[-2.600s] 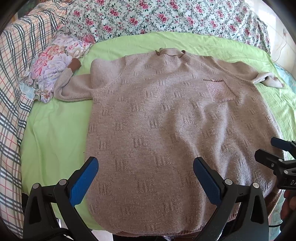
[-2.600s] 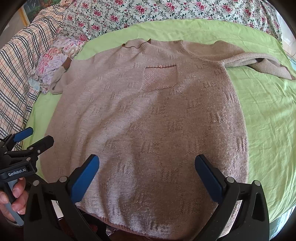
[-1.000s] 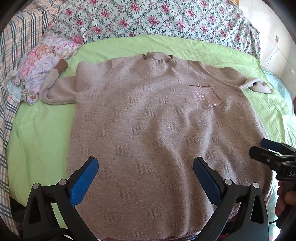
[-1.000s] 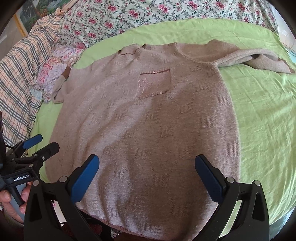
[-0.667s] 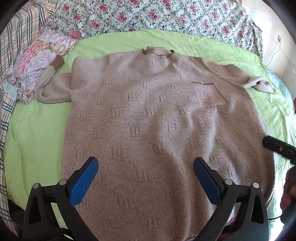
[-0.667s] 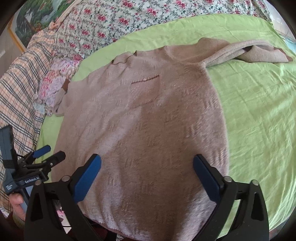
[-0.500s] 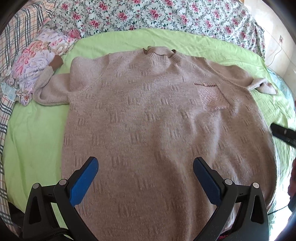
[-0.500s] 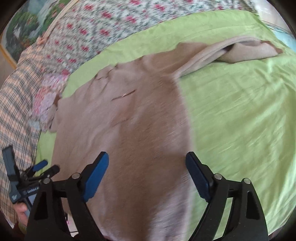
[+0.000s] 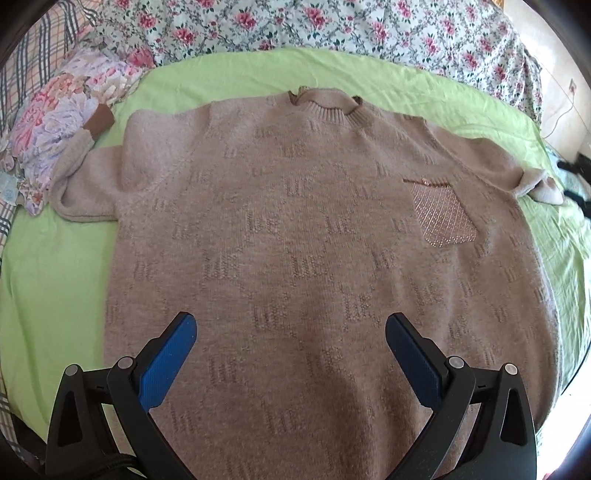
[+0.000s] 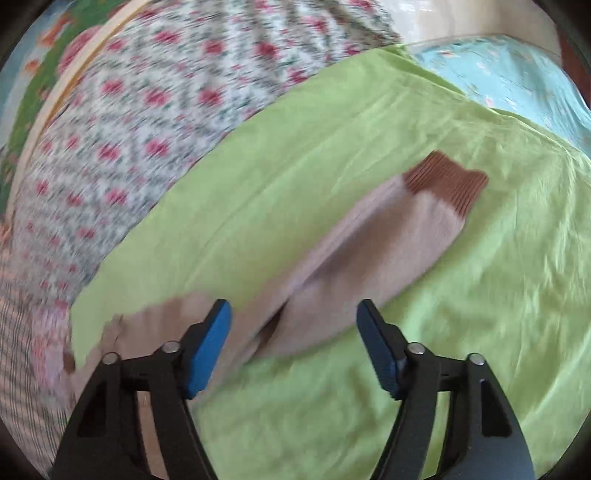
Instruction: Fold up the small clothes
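Note:
A beige knit sweater (image 9: 314, 240) with a glittery chest pocket (image 9: 441, 216) lies flat, front up, on a green sheet (image 9: 48, 280). My left gripper (image 9: 290, 354) is open and empty, above the sweater's lower part. The sweater's left sleeve (image 9: 79, 177) bends toward a floral pillow. My right gripper (image 10: 293, 343) is open and empty, just above the sweater's right sleeve (image 10: 369, 251), which ends in a brown ribbed cuff (image 10: 447, 182). The right wrist view is blurred by motion.
A floral pillow (image 9: 62, 107) lies at the left and a plaid blanket (image 9: 22, 48) beyond it. A floral bedspread (image 9: 332, 29) runs along the back. A light blue cloth (image 10: 509, 70) lies past the green sheet's far right edge.
My right gripper has swung from the sweater's hem up and right to the right sleeve. My left gripper has moved slightly forward over the sweater body. Both stay open.

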`<state>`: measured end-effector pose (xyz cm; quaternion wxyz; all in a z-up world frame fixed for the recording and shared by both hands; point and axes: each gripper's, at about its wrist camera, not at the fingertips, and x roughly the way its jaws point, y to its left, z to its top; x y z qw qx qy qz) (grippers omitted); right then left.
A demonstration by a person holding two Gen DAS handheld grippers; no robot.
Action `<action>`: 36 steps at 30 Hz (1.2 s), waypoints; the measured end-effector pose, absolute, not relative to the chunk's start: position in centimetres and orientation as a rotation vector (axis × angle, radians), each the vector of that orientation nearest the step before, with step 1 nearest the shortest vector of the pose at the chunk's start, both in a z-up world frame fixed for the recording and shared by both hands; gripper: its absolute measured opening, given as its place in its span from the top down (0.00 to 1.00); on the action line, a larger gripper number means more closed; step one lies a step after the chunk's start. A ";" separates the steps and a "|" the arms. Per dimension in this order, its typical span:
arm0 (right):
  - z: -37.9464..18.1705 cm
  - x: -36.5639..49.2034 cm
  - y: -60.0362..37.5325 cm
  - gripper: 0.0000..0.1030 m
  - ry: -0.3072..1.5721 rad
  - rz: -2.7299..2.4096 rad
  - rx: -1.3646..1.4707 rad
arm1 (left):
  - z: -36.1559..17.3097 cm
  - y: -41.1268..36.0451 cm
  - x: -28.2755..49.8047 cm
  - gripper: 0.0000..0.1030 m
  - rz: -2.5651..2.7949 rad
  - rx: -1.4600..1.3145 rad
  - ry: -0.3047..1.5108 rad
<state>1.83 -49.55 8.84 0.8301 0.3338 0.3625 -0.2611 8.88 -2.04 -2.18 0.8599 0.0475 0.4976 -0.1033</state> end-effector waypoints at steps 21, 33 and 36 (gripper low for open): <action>8.0 9.5 -46.4 0.94 0.787 -0.379 0.618 | -4.3 -2.0 12.7 0.01 -0.201 0.059 1.075; 6.3 17.8 -16.7 0.94 0.863 0.276 0.470 | -3.6 2.2 14.2 0.01 -0.287 -0.155 1.078; 4.2 19.0 -12.3 0.94 0.910 0.349 0.448 | -3.5 4.0 14.5 0.01 -0.317 -0.232 1.075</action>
